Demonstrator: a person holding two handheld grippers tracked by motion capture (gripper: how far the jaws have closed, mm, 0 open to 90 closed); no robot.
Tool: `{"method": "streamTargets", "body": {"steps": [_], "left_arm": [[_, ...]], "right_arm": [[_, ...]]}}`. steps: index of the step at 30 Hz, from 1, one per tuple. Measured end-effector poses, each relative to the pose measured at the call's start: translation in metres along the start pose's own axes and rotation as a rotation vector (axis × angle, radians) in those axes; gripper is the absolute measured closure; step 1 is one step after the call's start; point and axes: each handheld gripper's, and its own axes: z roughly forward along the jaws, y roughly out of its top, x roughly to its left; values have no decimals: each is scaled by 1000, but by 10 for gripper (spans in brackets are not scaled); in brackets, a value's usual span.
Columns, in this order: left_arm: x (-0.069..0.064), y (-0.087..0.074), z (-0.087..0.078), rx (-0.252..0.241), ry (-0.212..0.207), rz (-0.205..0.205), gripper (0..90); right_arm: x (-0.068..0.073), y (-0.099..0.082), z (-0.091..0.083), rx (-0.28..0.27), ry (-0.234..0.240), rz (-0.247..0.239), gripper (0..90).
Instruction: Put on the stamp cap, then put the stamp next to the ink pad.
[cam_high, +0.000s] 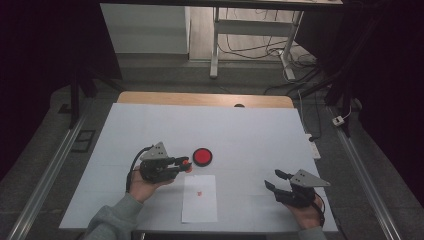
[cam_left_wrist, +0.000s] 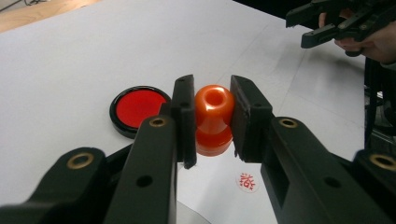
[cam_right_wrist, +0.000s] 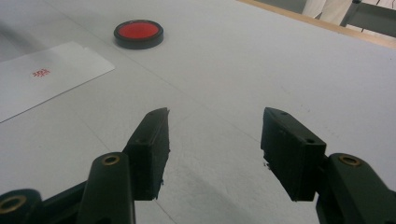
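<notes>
Left gripper (cam_left_wrist: 212, 116) jaws pinch orange stamp (cam_left_wrist: 214, 119), held above table between red ink pad (cam_left_wrist: 137, 108) and stamped paper sheet (cam_high: 199, 198); hand cupped beneath. Right gripper (cam_right_wrist: 215, 149) jaws spread, empty, low over table's near right

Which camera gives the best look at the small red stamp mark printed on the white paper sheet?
The left gripper view: the red stamp mark sits close below the jaws, its round outline and pattern visible. The right gripper view shows it farther off, a small red smudge on the white paper sheet. In the high view it is a mere speck.
</notes>
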Motion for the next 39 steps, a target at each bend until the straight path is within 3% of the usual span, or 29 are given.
{"method": "streamTargets", "body": {"steps": [20,29,39], "left_arm": [[25,-5,0,6,76,-52,725],[39,-11,8,41,114,-77,725],[46,-16,23,88,129,-93,724]], "right_arm": [[0,0,2,7,7,2,416],[1,0,4,15,7,4,416],[0,-1,5,22,14,5,416]]}}
